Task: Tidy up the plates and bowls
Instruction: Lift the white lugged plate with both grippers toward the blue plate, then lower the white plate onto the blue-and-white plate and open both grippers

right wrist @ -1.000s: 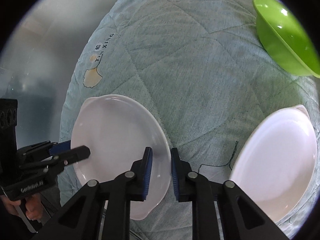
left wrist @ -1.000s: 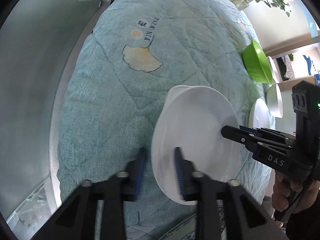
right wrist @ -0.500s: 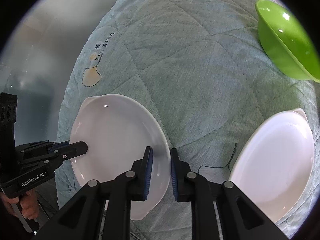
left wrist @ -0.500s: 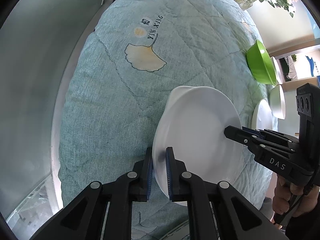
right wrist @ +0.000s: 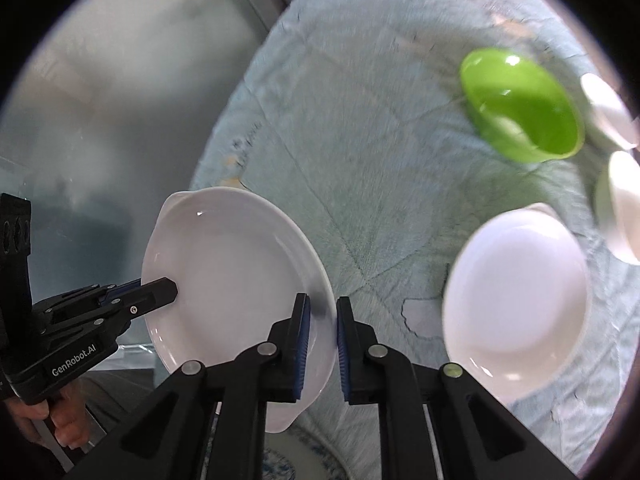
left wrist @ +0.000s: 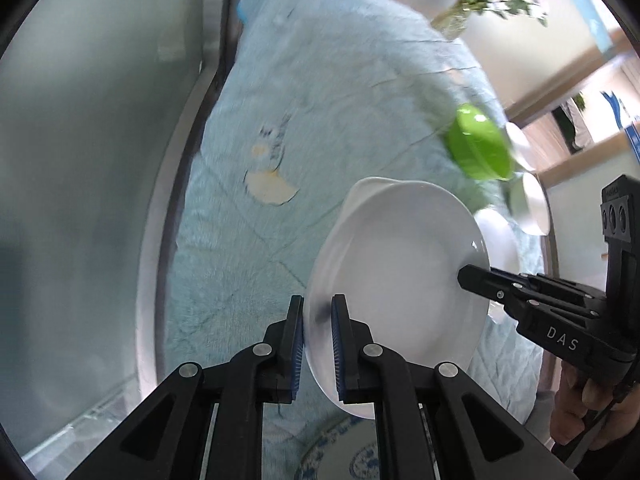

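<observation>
Both claws have just closed on opposite rims of the white plate [left wrist: 396, 292]: our left claw [left wrist: 318, 344] and right claw [right wrist: 320, 344] now grip it. It has risen off the quilt [left wrist: 320, 100], so we judge the carrying begins.

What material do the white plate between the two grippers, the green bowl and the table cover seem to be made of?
White plate: probably glazed ceramic or porcelain; smooth, glossy, with bright highlights, though melamine is possible.
Green bowl: likely plastic or melamine; vivid uniform colour, soft shine.
Table cover: quilted fabric; matte, pale blue-green, with stitched lines and a printed motif.
</observation>
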`<action>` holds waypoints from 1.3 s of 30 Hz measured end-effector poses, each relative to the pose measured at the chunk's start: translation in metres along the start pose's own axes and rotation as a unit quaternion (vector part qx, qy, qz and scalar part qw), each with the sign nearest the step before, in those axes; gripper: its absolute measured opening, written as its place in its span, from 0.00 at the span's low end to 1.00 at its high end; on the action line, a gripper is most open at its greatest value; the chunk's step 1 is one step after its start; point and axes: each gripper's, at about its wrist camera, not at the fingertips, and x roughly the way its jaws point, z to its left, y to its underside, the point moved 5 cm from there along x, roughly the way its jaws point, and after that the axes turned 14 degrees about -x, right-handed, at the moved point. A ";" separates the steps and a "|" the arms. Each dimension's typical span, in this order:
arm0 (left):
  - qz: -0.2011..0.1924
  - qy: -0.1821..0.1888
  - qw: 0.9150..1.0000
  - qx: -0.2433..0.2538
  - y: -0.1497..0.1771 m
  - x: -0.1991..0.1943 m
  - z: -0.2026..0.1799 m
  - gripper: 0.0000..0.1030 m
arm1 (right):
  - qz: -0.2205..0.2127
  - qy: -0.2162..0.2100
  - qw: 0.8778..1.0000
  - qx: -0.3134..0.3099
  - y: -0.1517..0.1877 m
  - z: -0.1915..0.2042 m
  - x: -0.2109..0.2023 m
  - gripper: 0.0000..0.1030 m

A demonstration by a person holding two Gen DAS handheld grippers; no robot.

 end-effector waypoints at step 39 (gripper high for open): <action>0.007 0.002 0.999 0.034 0.176 -0.095 -0.013 0.09 | -0.042 0.033 0.997 0.058 0.165 0.047 -0.104 0.12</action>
